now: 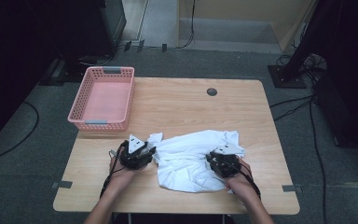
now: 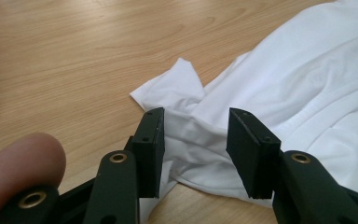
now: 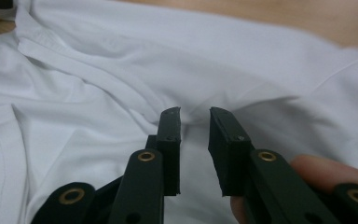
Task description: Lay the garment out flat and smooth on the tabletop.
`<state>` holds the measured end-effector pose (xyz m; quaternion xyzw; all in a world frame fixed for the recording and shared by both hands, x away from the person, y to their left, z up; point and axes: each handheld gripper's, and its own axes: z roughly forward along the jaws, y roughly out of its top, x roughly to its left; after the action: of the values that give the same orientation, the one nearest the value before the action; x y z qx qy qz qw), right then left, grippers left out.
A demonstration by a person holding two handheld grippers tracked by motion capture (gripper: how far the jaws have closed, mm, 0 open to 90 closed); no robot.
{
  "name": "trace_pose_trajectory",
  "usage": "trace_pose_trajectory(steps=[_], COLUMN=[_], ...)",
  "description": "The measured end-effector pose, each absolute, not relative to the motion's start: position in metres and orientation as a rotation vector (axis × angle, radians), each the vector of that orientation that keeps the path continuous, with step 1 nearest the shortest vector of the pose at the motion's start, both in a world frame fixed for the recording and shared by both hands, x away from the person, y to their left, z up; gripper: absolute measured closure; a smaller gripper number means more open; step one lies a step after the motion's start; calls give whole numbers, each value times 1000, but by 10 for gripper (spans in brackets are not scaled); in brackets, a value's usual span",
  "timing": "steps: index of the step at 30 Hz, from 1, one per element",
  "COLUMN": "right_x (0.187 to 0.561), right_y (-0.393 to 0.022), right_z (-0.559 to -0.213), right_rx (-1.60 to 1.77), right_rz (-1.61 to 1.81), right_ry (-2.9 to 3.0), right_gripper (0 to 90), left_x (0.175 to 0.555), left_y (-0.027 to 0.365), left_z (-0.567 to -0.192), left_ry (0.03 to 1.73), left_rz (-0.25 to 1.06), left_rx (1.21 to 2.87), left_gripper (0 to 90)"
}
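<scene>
- Your left tongs sit at the left edge of the white shirt, low over the table.
- In the left gripper view those tongs stand partly open, with a wide gap between the jaws. A bunched fold of the shirt lies in that gap, but the pads do not press on it.
- One of your fingers shows at the lower left of that view, resting on the tool.
- Your right tongs rest over the right part of the shirt, near its front edge.
- In the right gripper view those tongs are open by a narrow gap. A raised crease of the shirt sits just beyond the tips, and nothing is pinched between the pads.
- A fingertip shows beside the right jaw.
- The shirt lies crumpled on the near half of the table, between your two hands, with a small flap sticking out at its left end.
- A pink basket stands at the far left corner of the table, well apart from the shirt.
- A small dark round cap sits in the tabletop near the far edge.
</scene>
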<state>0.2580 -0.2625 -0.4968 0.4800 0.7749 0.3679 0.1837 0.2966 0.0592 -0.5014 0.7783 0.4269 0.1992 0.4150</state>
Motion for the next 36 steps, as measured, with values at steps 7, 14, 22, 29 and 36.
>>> trace_pose_trajectory(steps=[7, 14, 22, 29, 36], right_x=[275, 292, 287, 283, 295], right_y=[-253, -253, -259, -239, -240], right_z=[-510, -497, -481, -500, -501], right_rx=[1531, 1535, 1388, 1215, 1306], right_rz=[1115, 1285, 1235, 1047, 1031], right_ry=[2270, 2201, 2153, 2240, 2207], right_gripper=[544, 593, 590, 609, 900], left_x=[298, 297, 294, 293, 295], left_y=[63, 66, 64, 60, 62], left_z=[-504, -501, -499, -497, -496], left_ry=[1088, 1090, 1051, 1042, 1072], left_rz=[493, 494, 455, 455, 463], left_rx=[1962, 1951, 1951, 1956, 1936], left_gripper=[584, 585, 595, 600, 611])
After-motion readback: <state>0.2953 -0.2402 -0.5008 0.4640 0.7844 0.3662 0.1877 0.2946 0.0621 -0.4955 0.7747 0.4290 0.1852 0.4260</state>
